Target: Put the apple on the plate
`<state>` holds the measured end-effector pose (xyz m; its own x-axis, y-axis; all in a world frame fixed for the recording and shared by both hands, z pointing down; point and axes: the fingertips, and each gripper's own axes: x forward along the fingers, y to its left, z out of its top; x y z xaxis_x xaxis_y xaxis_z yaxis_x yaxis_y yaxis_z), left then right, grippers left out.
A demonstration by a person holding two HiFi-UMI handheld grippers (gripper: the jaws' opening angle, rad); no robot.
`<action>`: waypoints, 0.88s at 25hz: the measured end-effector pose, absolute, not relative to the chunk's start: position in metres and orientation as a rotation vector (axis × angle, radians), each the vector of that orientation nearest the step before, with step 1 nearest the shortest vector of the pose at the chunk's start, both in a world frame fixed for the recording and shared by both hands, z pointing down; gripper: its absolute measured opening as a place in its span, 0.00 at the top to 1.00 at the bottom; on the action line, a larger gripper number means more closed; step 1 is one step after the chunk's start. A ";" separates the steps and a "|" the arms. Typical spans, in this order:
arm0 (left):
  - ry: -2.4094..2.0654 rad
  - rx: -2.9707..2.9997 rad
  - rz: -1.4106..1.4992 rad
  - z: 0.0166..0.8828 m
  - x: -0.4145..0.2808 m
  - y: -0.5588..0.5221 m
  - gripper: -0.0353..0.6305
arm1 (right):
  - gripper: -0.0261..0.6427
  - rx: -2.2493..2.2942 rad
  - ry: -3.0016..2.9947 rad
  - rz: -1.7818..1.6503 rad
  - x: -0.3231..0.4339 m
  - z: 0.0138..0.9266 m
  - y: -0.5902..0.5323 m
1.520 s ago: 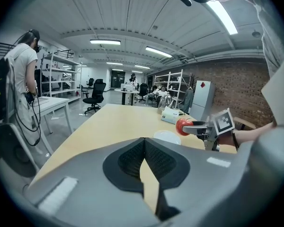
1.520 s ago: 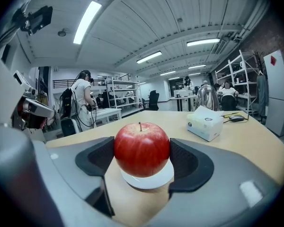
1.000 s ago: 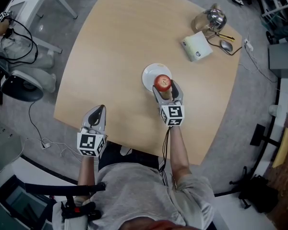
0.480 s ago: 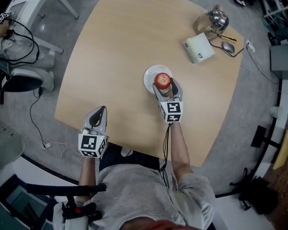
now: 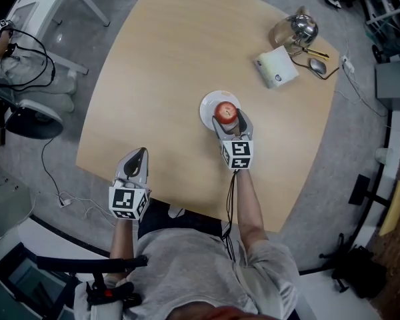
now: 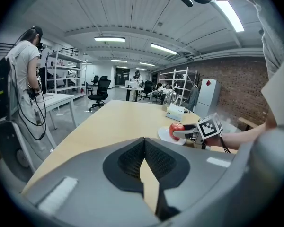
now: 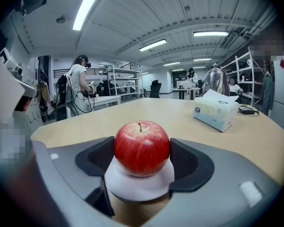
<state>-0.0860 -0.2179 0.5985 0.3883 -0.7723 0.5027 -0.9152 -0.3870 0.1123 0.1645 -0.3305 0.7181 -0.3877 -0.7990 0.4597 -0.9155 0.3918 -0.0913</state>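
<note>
Right tongs (image 7: 143, 159) tight around the apple (image 7: 142, 146) on the plate (image 7: 140, 186), left tongs (image 6: 145, 144) closed and empty

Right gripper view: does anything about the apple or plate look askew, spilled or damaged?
Nothing stands out. The red apple sits upright, stem up, on the small white round plate, with the right gripper closed on it. The light wooden table shows no spills.
</note>
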 end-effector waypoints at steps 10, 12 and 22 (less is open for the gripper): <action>-1.462 2.290 0.521 0.598 -0.085 -0.220 0.92 | 0.39 1.489 -2.287 0.502 0.165 0.725 -0.332; -1.464 2.291 0.518 0.597 -0.085 -0.220 0.92 | 0.39 1.494 -2.287 0.502 0.166 0.725 -0.332; -1.453 2.327 0.496 0.592 -0.082 -0.223 0.92 | 0.38 1.530 -2.276 0.490 0.173 0.715 -0.329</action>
<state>-0.0817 -0.2232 0.5921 0.4119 -0.7814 0.4687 -0.9049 -0.4114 0.1094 0.1727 -0.3288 0.7155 -0.3530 -0.8078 0.4720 -0.9305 0.3559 -0.0869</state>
